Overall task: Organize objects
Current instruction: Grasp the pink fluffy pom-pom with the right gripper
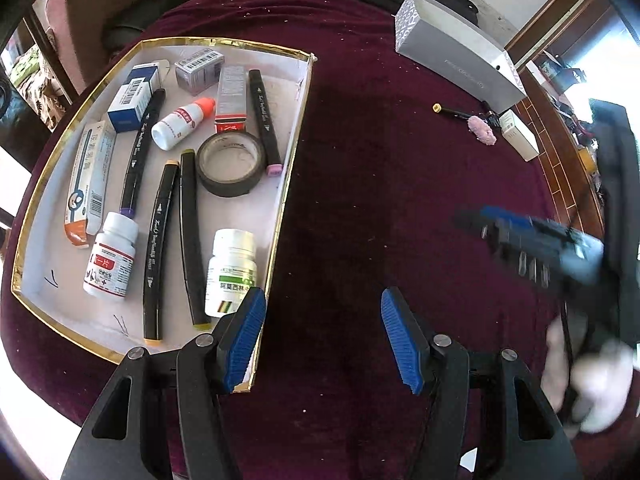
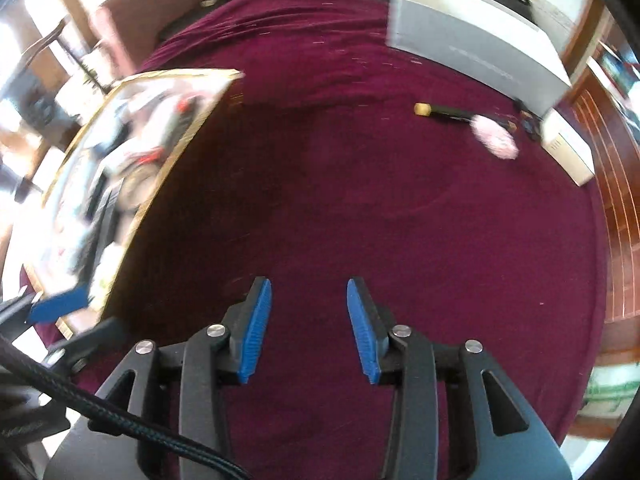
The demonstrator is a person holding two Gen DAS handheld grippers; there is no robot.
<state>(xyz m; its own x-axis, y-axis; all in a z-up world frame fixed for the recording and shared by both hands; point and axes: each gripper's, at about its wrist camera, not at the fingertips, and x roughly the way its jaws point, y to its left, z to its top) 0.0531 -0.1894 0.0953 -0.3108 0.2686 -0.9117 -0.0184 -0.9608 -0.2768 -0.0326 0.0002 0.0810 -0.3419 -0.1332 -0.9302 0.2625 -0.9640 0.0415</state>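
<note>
Cloth: dark red cloth (image 1: 380,160) covers the table, and everything sits on it.
Tray: a white tray with a gold rim (image 1: 298,136) lies on the left side of the cloth.
Already put away: most things are in the tray. I see black marker pens (image 1: 158,248), a roll of black tape (image 1: 232,164), white pill bottles (image 1: 230,268), a small bottle with an orange cap (image 1: 184,122) and some little boxes (image 1: 132,100).
Still out: one black marker with a yellow end (image 2: 444,112) lies far off on the right of the cloth. A fluffy pink thing (image 2: 496,138) sits at its end, touching it. A small white box (image 2: 568,150) lies just beside them, near the right edge.
Big box: a long grey box (image 1: 456,54) sits at the far right, well apart from the tray. I cannot tell if it has to move.
Left gripper: the left gripper (image 1: 322,340) hangs over the near right corner of the tray. Its jaws are apart and nothing is between them.
Right gripper: the right gripper (image 2: 308,328) hangs over bare cloth, to the right of the tray. Its jaws are apart and hold nothing.
How far along: I think the job is nearly done. Only the few things at the far right are left.
Next, my guess: the right gripper is nearer to them, so it could go for the marker.
</note>
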